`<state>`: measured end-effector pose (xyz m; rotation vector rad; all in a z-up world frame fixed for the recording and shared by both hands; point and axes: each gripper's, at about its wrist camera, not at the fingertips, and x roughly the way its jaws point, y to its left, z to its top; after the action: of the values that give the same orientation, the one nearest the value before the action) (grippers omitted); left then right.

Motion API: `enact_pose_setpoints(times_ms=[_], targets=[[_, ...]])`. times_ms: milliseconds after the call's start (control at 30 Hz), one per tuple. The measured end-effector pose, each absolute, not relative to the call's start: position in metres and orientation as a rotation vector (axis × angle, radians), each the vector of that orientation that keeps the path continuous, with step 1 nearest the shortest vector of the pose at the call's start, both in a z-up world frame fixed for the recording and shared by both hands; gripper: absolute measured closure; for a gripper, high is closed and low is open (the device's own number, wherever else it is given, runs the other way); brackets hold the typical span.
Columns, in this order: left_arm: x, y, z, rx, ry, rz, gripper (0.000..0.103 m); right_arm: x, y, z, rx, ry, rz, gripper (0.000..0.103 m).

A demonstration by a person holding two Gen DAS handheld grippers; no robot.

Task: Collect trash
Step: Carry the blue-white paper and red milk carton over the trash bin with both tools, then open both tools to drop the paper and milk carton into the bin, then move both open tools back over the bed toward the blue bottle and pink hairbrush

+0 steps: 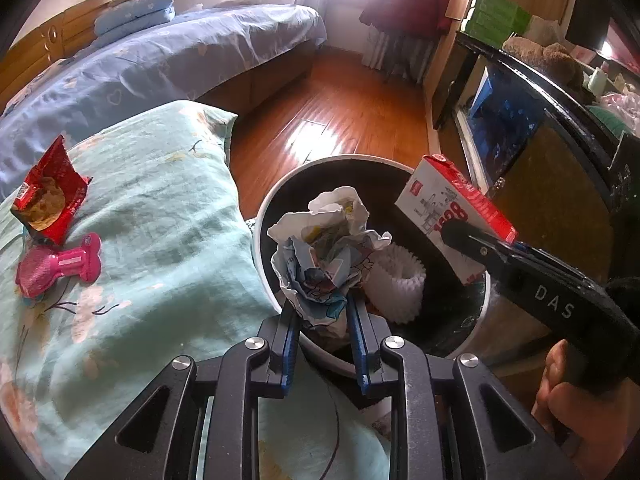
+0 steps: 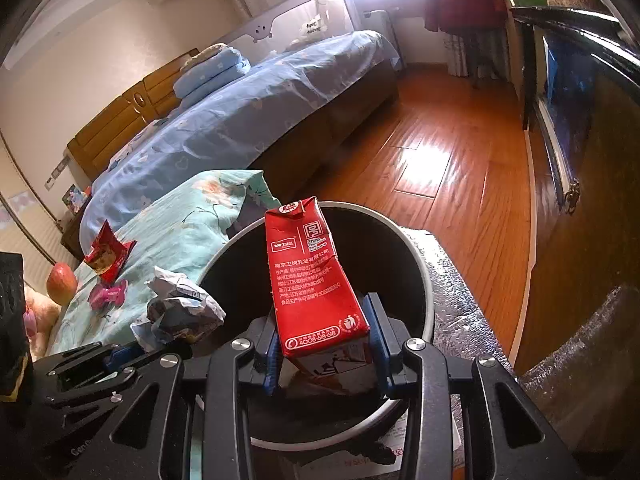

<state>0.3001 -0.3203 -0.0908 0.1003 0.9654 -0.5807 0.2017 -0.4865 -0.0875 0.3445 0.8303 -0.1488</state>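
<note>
1. Left wrist view: left gripper [image 1: 322, 312] fingers closed partway, pinching crumpled paper [image 1: 326, 246] above the near rim of the bin [image 1: 260, 216] (white foam sleeve inside).
2. Right wrist view: right gripper [image 2: 324, 340] fingers narrowly spread, clamping the red milk carton [image 2: 310, 276], tilted over the bin's [image 2: 424, 276] opening.
3. Red snack wrapper [image 1: 48, 196] lies far left on the teal quilt [image 1: 160, 216].

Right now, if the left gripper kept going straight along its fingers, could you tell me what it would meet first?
The left gripper, shut on crumpled printed paper, points into the round white-rimmed black bin. It would probably meet the white foam netting sleeve or the bin's inner wall first; depth is unclear.
</note>
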Motion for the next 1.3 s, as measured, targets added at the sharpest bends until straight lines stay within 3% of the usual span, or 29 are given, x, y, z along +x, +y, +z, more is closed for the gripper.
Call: enact_pose_setpoints(times_ms=[300,367,467,567,867,1300], targets=[[0.306,-0.323,-0.093,0.094,0.970,-0.579,0.079,0.205,-0.489,-0.088,0.350,0.834,-0.144,0.066],[0.304,-0.322,-0.091,0.091,0.962,-0.581,0.070,0.205,-0.489,-0.088,0.353,0.835,-0.141,0.063],[0.300,-0.316,-0.087,0.086,0.945,-0.564,0.045,0.206,-0.489,-0.088,0.364,0.837,-0.135,0.062],[0.292,-0.303,-0.086,0.070,0.936,-0.556,0.044,0.204,-0.488,-0.087,0.384,0.836,-0.126,0.051],[0.269,-0.246,-0.092,-0.015,0.955,-0.484,0.042,0.197,-0.461,-0.079,0.368,0.814,-0.085,0.038],[0.241,-0.147,-0.087,-0.110,0.937,-0.328,0.042,0.205,-0.392,-0.076,0.297,0.832,0.054,0.037]])
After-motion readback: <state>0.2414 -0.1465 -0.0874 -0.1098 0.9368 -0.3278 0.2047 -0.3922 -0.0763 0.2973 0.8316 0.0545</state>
